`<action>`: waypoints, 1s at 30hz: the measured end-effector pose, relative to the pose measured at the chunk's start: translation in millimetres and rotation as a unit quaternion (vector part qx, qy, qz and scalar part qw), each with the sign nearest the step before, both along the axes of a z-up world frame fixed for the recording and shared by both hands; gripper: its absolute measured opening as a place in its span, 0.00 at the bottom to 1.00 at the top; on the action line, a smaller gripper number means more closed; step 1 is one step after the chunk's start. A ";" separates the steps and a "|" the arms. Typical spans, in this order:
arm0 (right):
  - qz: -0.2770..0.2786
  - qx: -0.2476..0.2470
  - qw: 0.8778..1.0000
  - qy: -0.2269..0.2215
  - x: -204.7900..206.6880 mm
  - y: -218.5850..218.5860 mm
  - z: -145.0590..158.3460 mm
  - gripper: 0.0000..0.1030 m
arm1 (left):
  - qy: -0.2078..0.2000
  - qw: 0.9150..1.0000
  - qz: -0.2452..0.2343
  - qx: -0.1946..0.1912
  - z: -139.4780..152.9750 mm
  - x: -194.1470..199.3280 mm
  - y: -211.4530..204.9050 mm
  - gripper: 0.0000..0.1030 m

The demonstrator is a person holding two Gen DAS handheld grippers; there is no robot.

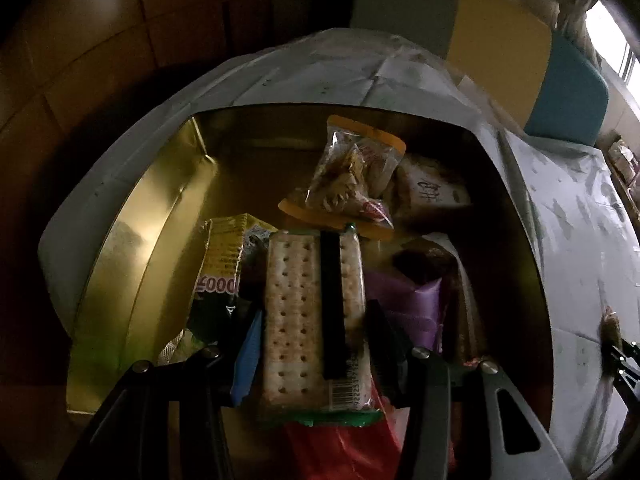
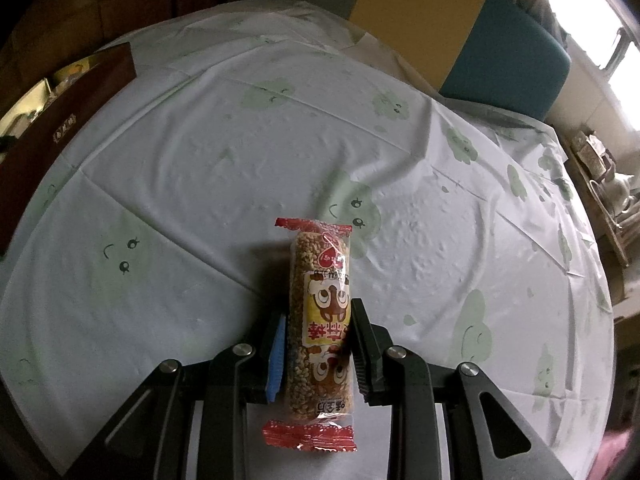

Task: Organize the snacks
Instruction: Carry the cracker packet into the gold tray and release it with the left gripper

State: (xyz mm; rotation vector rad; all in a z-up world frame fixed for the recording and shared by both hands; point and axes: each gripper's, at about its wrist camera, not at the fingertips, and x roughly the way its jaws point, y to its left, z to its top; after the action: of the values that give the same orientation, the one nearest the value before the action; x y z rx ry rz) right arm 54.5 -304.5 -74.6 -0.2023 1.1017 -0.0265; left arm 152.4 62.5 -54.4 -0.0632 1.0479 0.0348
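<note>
In the left wrist view my left gripper is shut on a clear pack of crackers with green ends, held over the open gold-lined box. The box holds several snacks: a clear orange-edged bag, a yellow packet, a purple packet, a pale packet and a red wrapper. In the right wrist view my right gripper is shut on a puffed-grain bar in a clear wrapper with red ends and a cartoon label, above the tablecloth.
The round table wears a pale cloth with green cloud faces. The box's dark red wall stands at the table's left edge. Chairs with yellow and teal backs stand behind the table. A cluttered shelf is at the right.
</note>
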 end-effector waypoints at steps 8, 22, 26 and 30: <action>-0.005 0.003 1.000 -0.002 -1.2 0.4 0.1 0.28 | -0.039 0.999 0.005 0.003 12.6 -18.9 -5.3 0.49; -0.030 0.017 0.999 0.014 -3.1 -4.0 1.7 0.29 | -0.078 0.997 -0.017 0.017 25.4 -42.3 -19.5 0.49; -0.043 0.022 0.998 0.028 -1.6 -4.8 3.6 0.29 | -0.087 0.996 -0.023 0.007 29.2 -48.8 -20.5 0.49; -0.061 0.030 0.997 0.029 -3.6 -6.2 5.0 0.29 | -0.089 0.996 -0.030 -0.001 30.5 -52.7 -20.5 0.49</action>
State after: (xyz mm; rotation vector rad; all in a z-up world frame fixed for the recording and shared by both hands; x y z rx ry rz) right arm 51.0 -310.7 -69.6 -0.0822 1.1705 -0.0965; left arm 99.7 42.0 -23.9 -0.0361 0.8705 -0.0250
